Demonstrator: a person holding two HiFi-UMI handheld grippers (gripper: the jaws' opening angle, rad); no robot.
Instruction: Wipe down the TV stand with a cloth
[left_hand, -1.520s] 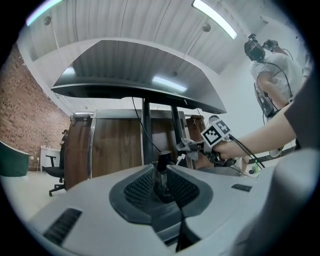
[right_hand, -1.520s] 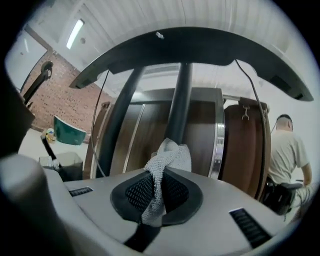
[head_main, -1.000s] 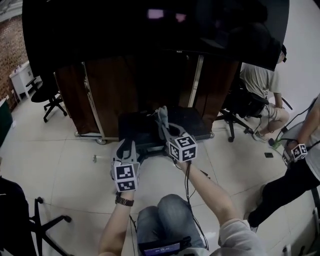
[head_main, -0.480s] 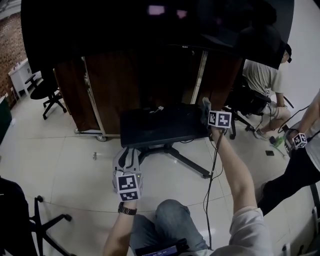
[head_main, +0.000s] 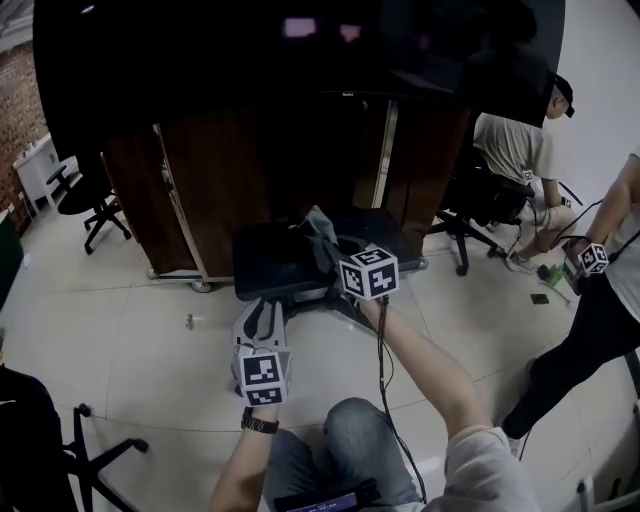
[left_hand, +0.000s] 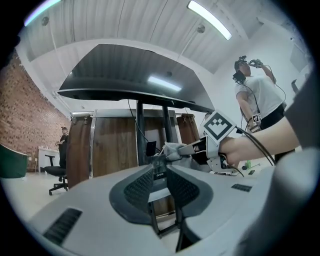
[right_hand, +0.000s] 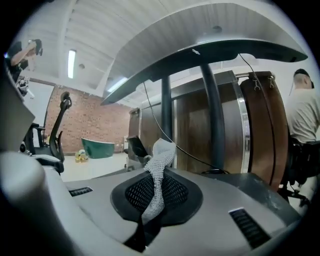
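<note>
The TV stand's black base shelf (head_main: 270, 265) sits low on the floor under the big dark TV screen (head_main: 250, 60). My right gripper (head_main: 328, 250) is over the middle of that shelf, shut on a grey knitted cloth (head_main: 318, 228). In the right gripper view the cloth (right_hand: 161, 152) sticks up from between the jaws of the right gripper (right_hand: 156, 175), with the shelf (right_hand: 252, 186) just ahead. My left gripper (head_main: 260, 312) hangs lower, in front of the shelf. Its jaws stand a narrow gap apart with nothing in them (left_hand: 159, 172), and they look towards the cloth (left_hand: 172, 149).
Brown wooden cabinets (head_main: 215, 190) on wheels stand behind the stand. Office chairs are at the left (head_main: 92, 195) and right (head_main: 480, 215). One person (head_main: 515, 155) sits at the right and another (head_main: 600, 300) stands nearer. A chair base (head_main: 95, 450) is at my lower left.
The right gripper swung out to the shelf's right end with the cloth and has come back to the middle. The left gripper has barely moved.
</note>
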